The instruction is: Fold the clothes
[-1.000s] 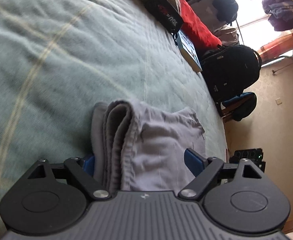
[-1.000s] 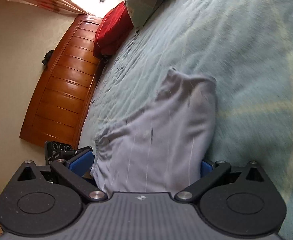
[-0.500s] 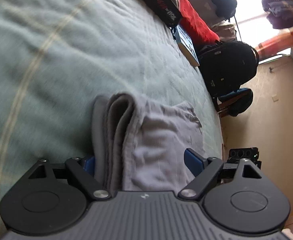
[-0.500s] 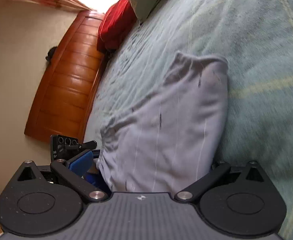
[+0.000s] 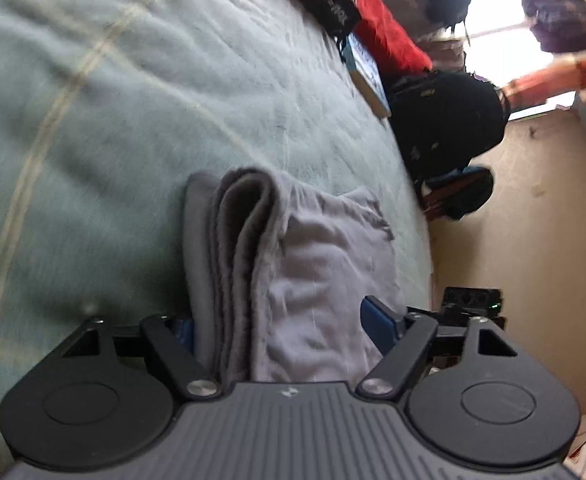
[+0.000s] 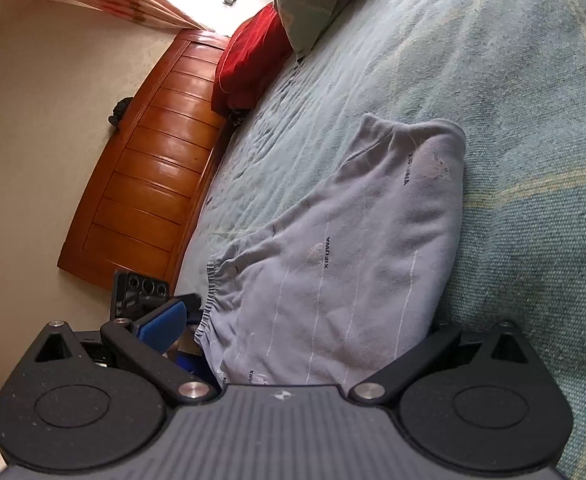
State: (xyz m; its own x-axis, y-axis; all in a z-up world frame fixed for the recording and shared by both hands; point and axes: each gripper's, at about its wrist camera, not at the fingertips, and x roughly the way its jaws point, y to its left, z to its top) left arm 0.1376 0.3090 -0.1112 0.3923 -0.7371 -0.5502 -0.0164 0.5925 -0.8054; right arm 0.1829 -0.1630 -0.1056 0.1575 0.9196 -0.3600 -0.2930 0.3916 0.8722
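Left wrist view: grey garment [image 5: 317, 280] is seen folded in layers on the green bedspread [image 5: 113, 120], running between the wide-spread fingers of the left gripper [image 5: 289, 328]. Right wrist view: same garment [image 6: 353, 260] lies inside the right gripper [image 6: 301, 332], fingers also wide. Risk: stack likely unrolled if only the top layers get pinched.

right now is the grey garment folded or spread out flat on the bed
Folded. In the left wrist view the grey garment shows several stacked layers curling over at one edge; it lies as a compact bundle on the green bedspread.
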